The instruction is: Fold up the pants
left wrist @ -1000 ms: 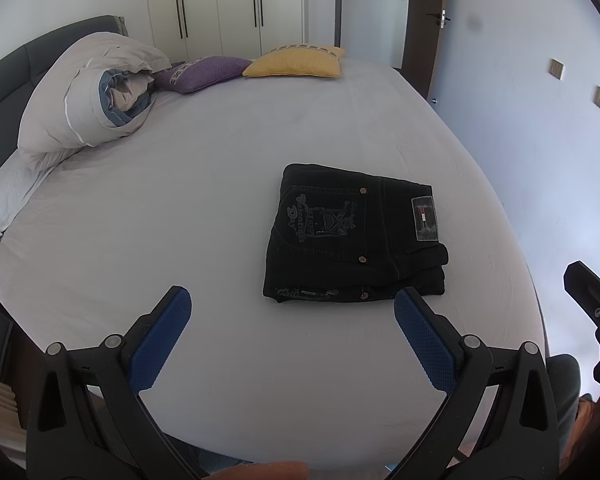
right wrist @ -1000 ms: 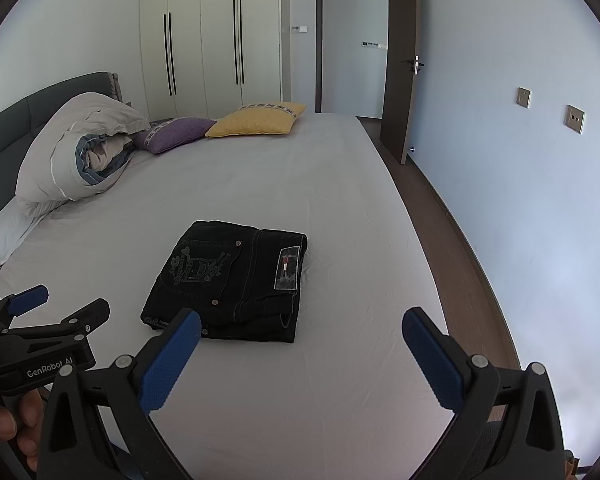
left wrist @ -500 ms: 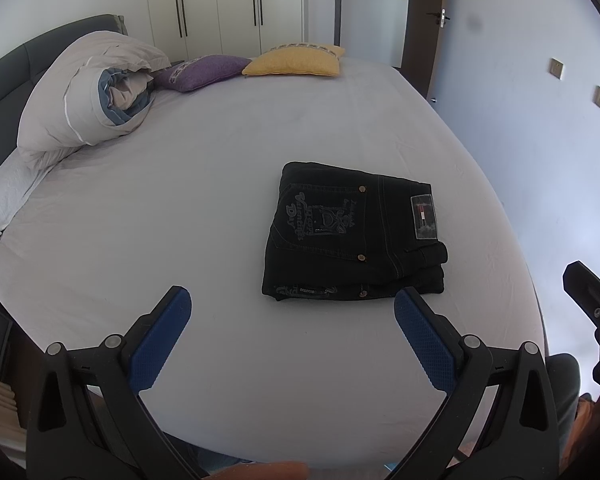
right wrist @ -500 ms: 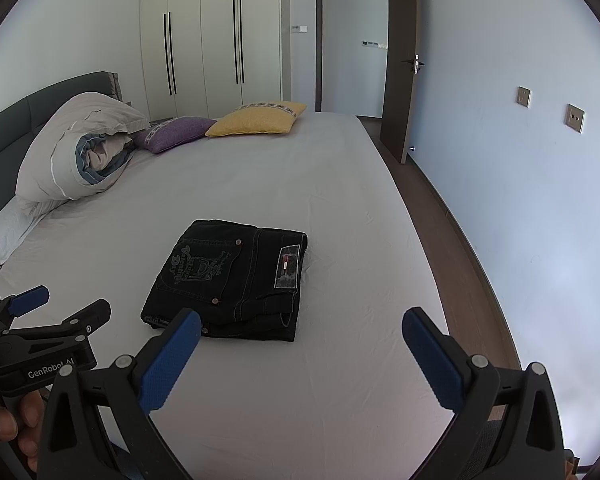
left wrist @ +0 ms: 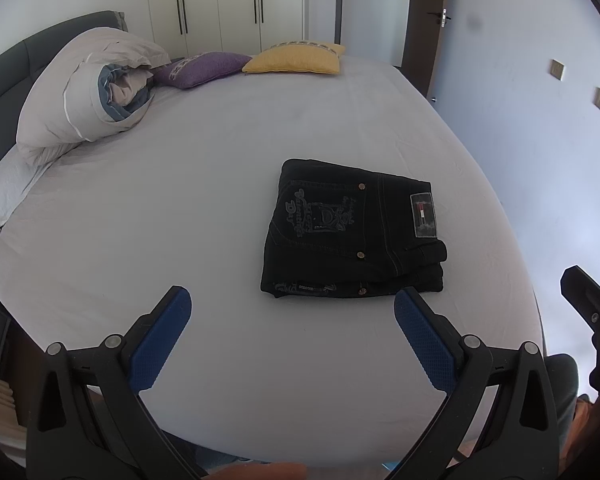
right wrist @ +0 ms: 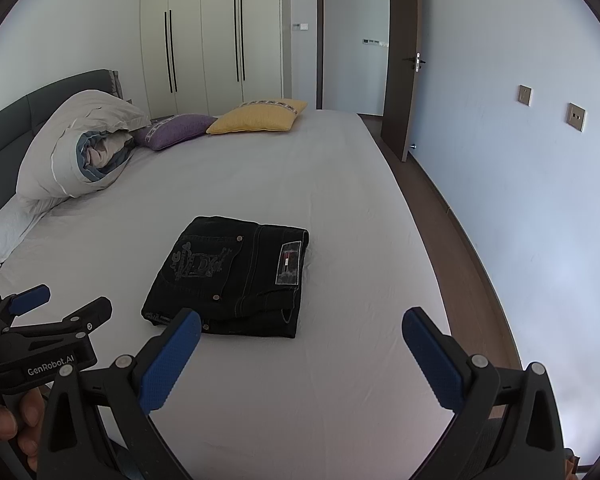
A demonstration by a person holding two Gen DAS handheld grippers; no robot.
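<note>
The folded black pants lie on the bed, just ahead of the left claw and right claw, both released and empty.

Matt denim pants (cloth sheet)

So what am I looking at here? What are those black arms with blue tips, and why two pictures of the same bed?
There is no robot: a person holds a hand-operated gripper in each hand, and a wide-angle camera on each looks out along its jaws. One picture comes from the left gripper, the other from the right gripper. The blue parts are the pads on the jaws. Both stand wide open and hold nothing. On the bed lie black pants, already folded into a neat stack. Further back are a rolled duvet, a purple cushion and a yellow cushion.
</note>
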